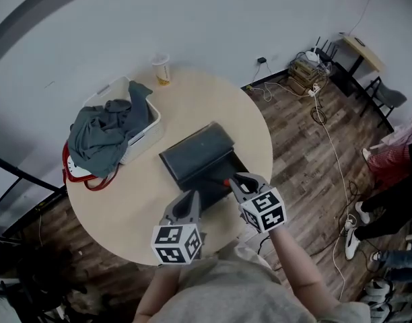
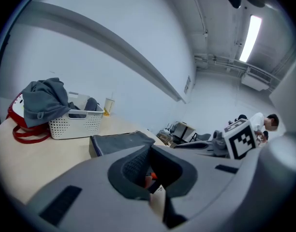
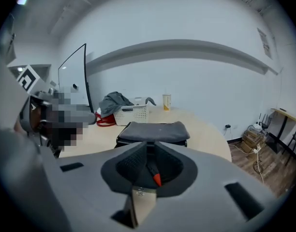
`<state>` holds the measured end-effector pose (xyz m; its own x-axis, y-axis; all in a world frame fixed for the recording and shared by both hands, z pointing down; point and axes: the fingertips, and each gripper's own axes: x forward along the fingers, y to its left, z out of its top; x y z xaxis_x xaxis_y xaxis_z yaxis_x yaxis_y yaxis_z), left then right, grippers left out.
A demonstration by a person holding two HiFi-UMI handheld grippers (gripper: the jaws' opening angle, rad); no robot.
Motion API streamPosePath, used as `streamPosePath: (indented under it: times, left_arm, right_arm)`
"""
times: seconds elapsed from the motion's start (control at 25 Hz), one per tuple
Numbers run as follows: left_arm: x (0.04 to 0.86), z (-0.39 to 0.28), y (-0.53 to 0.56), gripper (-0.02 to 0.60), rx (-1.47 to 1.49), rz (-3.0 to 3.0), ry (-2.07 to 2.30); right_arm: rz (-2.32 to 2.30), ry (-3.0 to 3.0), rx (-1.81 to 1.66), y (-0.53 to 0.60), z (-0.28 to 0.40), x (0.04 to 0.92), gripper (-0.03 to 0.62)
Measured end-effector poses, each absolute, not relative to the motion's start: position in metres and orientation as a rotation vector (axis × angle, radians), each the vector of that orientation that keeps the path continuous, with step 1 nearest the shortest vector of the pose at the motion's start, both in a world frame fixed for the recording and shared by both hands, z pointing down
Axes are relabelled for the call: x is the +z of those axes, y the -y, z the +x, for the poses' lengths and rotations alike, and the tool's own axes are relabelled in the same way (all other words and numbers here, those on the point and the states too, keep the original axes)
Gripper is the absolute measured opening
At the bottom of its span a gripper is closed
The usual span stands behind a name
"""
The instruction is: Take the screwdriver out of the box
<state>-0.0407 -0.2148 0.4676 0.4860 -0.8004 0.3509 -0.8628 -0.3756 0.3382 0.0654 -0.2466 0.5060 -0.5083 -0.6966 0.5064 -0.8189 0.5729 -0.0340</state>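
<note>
One round surface (image 1: 125,200) carries one dark box (image 1: 196,155), one white basket (image 1: 151,128) heaped with grey clothes (image 1: 105,130), one cup (image 1: 162,69) by the far edge and one red bag (image 1: 77,173) beside the basket. Two claws are in play, each with one marker cube.

Both forearms reach in from the near side of the surface, side by side, and both claws tilt forward and down toward the box's near edge. The left claw (image 1: 192,196) sits at the box's near left corner. The right claw (image 1: 239,178) sits at its near right corner, slightly farther in. In each gripper view the pads stand pressed together, with nothing clamped between them that can be named.

The screwdriver does not show plainly. An orange-red speck (image 1: 226,182) lies at the box's near edge, just beside the right claw's tips on their left. Whether that is its handle cannot be told. The box lies directly ahead of both claws.
</note>
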Motion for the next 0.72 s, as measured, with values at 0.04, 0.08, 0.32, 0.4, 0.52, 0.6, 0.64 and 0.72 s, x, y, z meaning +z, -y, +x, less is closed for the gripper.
streamPosePath:
  times: [0.04,0.08,0.32,0.4,0.52,0.6,0.64,0.72]
  left_arm:
    - [0.469,-0.045,0.215,0.003,0.173,2.241,1.391]
    - [0.471,-0.049,0.216,0.003,0.171,2.222,1.410]
    - [0.477,-0.071,0.221,0.003,0.147,2.125,1.520]
    - [0.479,-0.078,0.222,0.005,0.145,2.101,1.553]
    - [0.482,-0.087,0.222,0.003,0.133,2.064,1.593]
    - [0.484,-0.092,0.222,0.004,0.132,2.042,1.614]
    - [0.484,-0.093,0.221,0.004,0.131,2.031,1.623]
    - [0.486,-0.096,0.220,0.004,0.130,2.014,1.637]
  right_arm:
    - [1.176,2.357,0.372,0.252,0.062,0.512,0.016]
    - [1.129,2.348,0.368,0.257,0.058,0.519,0.070]
    - [0.796,2.203,0.336,0.272,0.043,0.574,0.098]
    - [0.681,2.134,0.321,0.273,0.039,0.592,0.098]
    - [0.525,2.011,0.270,0.272,0.037,0.616,0.098]
    - [0.434,1.927,0.244,0.270,0.038,0.631,0.098]
    - [0.394,1.888,0.238,0.269,0.039,0.637,0.098]
    - [0.324,1.817,0.229,0.266,0.043,0.649,0.098]
